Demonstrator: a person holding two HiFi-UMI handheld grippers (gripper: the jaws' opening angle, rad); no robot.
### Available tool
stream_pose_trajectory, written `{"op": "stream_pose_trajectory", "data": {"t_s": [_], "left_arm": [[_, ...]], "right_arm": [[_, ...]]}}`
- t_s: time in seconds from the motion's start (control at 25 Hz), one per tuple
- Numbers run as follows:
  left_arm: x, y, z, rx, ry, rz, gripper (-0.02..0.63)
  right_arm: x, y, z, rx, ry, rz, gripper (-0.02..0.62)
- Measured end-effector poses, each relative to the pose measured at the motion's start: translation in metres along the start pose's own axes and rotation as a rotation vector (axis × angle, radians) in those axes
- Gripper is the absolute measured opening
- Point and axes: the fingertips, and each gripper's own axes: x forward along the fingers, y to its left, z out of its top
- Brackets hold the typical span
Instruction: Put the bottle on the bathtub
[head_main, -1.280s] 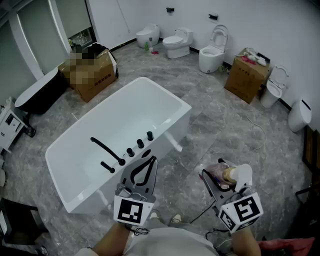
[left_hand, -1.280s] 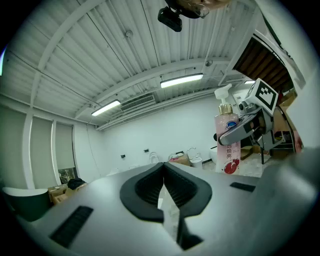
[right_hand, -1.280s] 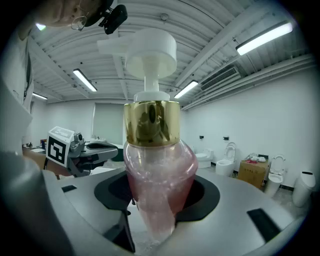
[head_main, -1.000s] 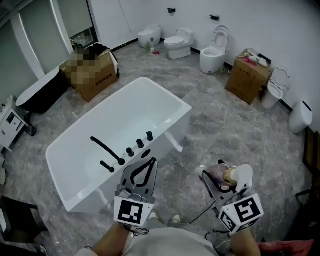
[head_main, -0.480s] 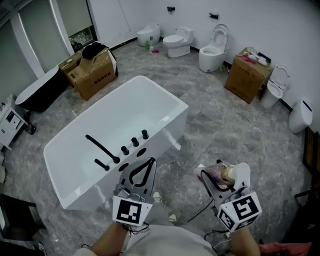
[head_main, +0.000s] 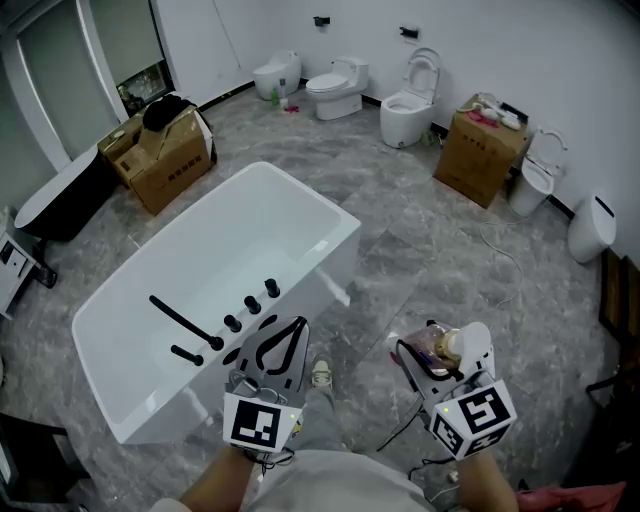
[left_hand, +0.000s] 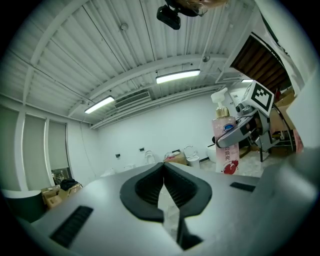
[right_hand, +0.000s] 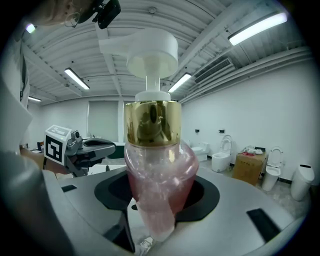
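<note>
My right gripper (head_main: 432, 352) is shut on a pink pump bottle (head_main: 447, 347) with a gold collar and white pump head, held over the grey floor right of the bathtub. The right gripper view has the bottle (right_hand: 154, 186) upright between the jaws, filling the middle. The white bathtub (head_main: 300, 195) lies ahead and to the left, with black taps (head_main: 250, 303) and a black spout (head_main: 182, 322) on its near rim. My left gripper (head_main: 282, 340) is shut and holds nothing, hovering by the tub's near rim. In the left gripper view the bottle (left_hand: 226, 150) shows at right.
Several white toilets (head_main: 335, 88) line the far wall. Cardboard boxes stand at back left (head_main: 160, 150) and back right (head_main: 472, 145). A black tub (head_main: 55, 195) sits at far left. A cable (head_main: 505, 270) trails over the marble floor at right.
The view has shifted: the bathtub now lies farther left and lower in the head view. Both grippers keep their hold and pose, the bottle still in the right one.
</note>
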Motion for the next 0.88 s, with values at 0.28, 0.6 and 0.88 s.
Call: {"op": "stream_pose_trajectory", "data": {"t_s": [0.28,0.6,0.88], "left_arm": [[0.083,0.036,-0.037,-0.001,0.027,-0.041,0.018],[0.200,0.104,-0.083,-0.030,0.083,-0.096,0.018],[0.299,0.171,-0.133,-0.033,0.106,-0.140,0.018]], "right_arm": [[0.077,-0.051,0.001,0.012,0.035,-0.027,0.250],[0.196,-0.117,0.015,0.063,0.084,-0.067,0.250],[0.315,-0.166,0.030,0.049,0.111,-0.098,0.250]]}}
